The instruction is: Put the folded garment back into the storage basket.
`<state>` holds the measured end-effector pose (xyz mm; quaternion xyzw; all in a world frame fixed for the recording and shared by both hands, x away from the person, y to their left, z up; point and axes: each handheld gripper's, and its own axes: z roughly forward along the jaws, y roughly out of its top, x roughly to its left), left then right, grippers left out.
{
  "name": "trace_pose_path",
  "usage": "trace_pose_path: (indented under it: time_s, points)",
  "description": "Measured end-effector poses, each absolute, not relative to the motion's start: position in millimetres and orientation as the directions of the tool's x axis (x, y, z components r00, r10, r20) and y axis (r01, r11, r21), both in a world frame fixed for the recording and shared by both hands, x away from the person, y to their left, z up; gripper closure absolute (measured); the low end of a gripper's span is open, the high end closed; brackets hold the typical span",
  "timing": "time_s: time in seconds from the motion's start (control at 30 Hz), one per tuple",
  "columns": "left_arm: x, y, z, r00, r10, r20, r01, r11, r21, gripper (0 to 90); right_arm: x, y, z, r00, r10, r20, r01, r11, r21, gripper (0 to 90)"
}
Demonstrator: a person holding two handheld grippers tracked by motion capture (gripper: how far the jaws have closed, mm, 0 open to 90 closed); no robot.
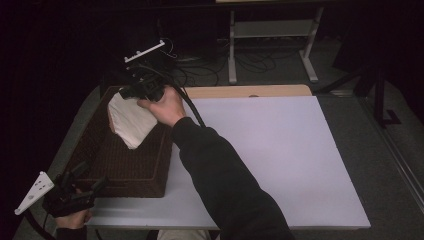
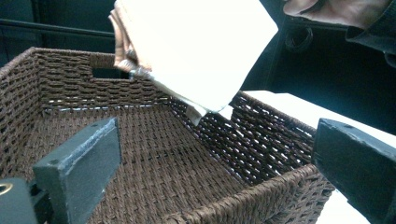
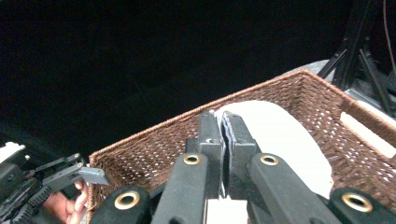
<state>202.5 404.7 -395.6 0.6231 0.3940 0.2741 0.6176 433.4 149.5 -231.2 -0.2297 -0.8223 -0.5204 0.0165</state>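
Right gripper (image 1: 131, 91) reaching over far end of brown wicker basket (image 1: 95, 145), jaws clamping top edge of folded white cloth (image 1: 129, 121). Cloth hanging tilted above basket interior, not touching woven floor. Left gripper (image 1: 87, 185) resting at near left corner of basket, jaws standing wide apart, gripping nothing, pointing into basket. Basket sitting on left part of white tabletop (image 1: 280, 155). Dark sleeve (image 1: 225, 180) crossing tabletop diagonally.
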Motion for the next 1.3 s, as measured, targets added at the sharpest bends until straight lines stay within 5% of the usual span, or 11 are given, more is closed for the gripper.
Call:
trace_pose_path:
  time_s: [0.93, 1.07, 1.3]
  points:
    - [202.9, 404.9, -395.4, 0.542, 0.828, -0.143, 0.149, 0.073, 0.986, 1.0, 442.7, 178.2, -284.0, -0.878, 0.314, 0.361, 0.458, 0.333, 0.824, 85.7]
    - [202.5, 405.3, -395.3, 0.541, 0.829, -0.144, 0.149, 0.074, 0.986, 1.0, 448.0, 175.4, -292.3, -0.842, 0.357, 0.404, 0.51, 0.285, 0.811, 68.6]
    - [203.1, 404.6, -395.5, 0.542, 0.828, -0.141, 0.152, 0.069, 0.986, 1.0, 453.7, 156.2, -298.4, -0.835, 0.443, 0.325, 0.48, 0.298, 0.825, 46.8]
